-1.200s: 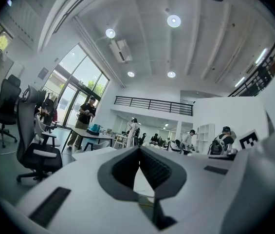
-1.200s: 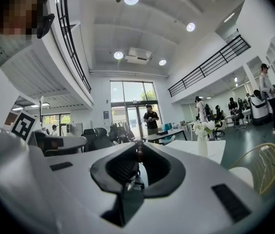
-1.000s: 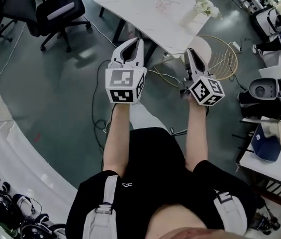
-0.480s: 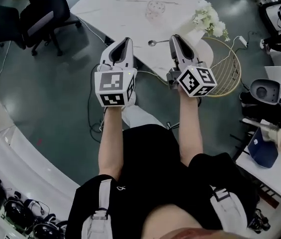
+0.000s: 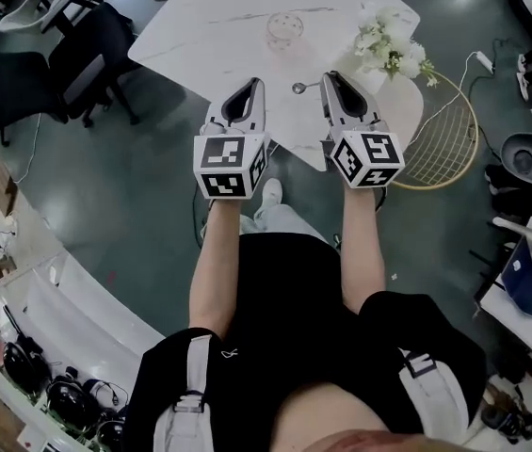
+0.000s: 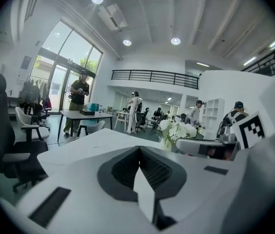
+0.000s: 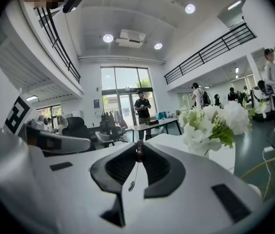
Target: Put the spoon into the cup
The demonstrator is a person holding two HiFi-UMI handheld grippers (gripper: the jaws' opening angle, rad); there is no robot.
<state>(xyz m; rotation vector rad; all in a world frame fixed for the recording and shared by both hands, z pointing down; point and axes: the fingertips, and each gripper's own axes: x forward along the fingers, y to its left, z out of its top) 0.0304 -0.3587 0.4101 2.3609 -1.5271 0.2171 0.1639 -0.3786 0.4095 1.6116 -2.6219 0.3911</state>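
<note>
Far left, office chairs [image 5: 87, 55] stand on the floor off the table's [image 5: 200, 26] corner. The left gripper [image 5: 249, 85] hovers over the table's near edge, and its own view shows the jaws pressed together with nothing between them.

The cup [image 5: 284, 28], a clear glass, stands further back on the table, well apart from both grippers, with bare tabletop in between. The spoon [image 5: 299, 88] juts left from the tips of the right gripper [image 5: 330, 78], bowl outward, above the table and short of the cup. The right gripper view shows those jaws almost together, pinching the handle end.

The flowers [image 5: 388, 50] sit just right of that gripper, and a gold wire hoop [image 5: 444, 139] stands beyond the table edge.

Only the head view shows the cup. The gripper views add people standing at far desks and tall windows.
</note>
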